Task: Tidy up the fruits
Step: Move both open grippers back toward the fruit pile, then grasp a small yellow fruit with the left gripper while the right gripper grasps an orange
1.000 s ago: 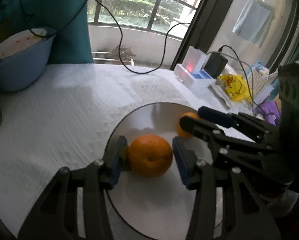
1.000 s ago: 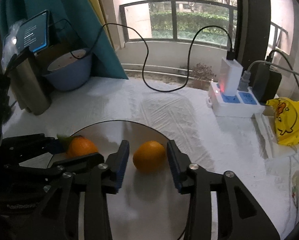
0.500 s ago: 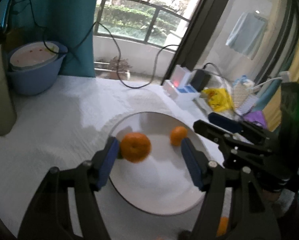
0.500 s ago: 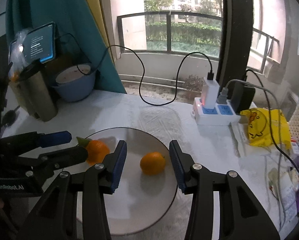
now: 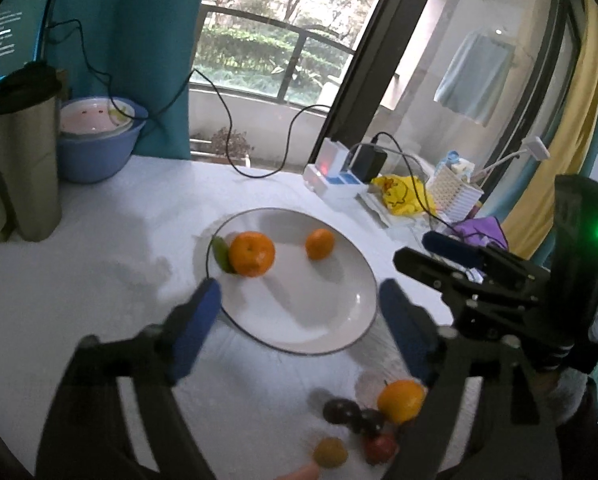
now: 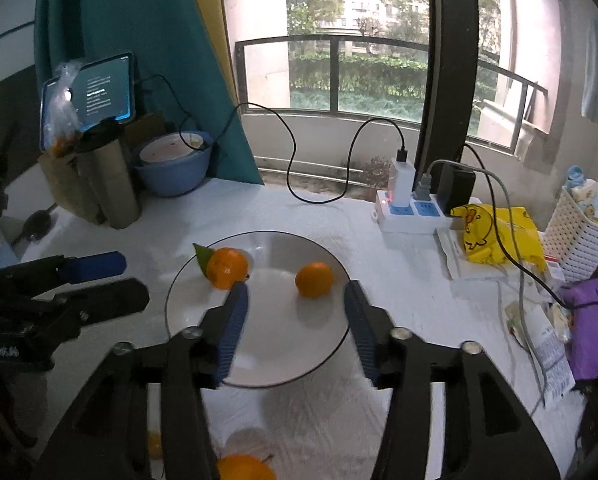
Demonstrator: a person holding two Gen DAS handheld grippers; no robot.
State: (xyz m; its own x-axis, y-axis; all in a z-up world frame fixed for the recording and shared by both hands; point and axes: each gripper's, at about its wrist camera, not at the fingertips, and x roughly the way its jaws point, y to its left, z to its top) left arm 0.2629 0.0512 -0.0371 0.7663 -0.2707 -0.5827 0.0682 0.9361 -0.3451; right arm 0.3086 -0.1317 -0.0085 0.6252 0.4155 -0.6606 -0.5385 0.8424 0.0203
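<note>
Oranges [image 6: 314, 279] sit apart mid-plate [image 6: 259, 376]; both tools [image 5: 299, 316] [image 6: 295, 320], just opening, hold nothing.

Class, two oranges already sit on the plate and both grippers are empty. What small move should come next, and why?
Probably lower the left gripper toward the loose orange lying off the plate near the small dark and red fruits. Its jaws have just been opening with nothing between them, and that fruit is still unsorted.

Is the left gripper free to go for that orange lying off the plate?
Probably yes. The left gripper is open and empty, and the orange lies on the cloth near its right finger; the dark fruits beside it crowd one side.
</note>
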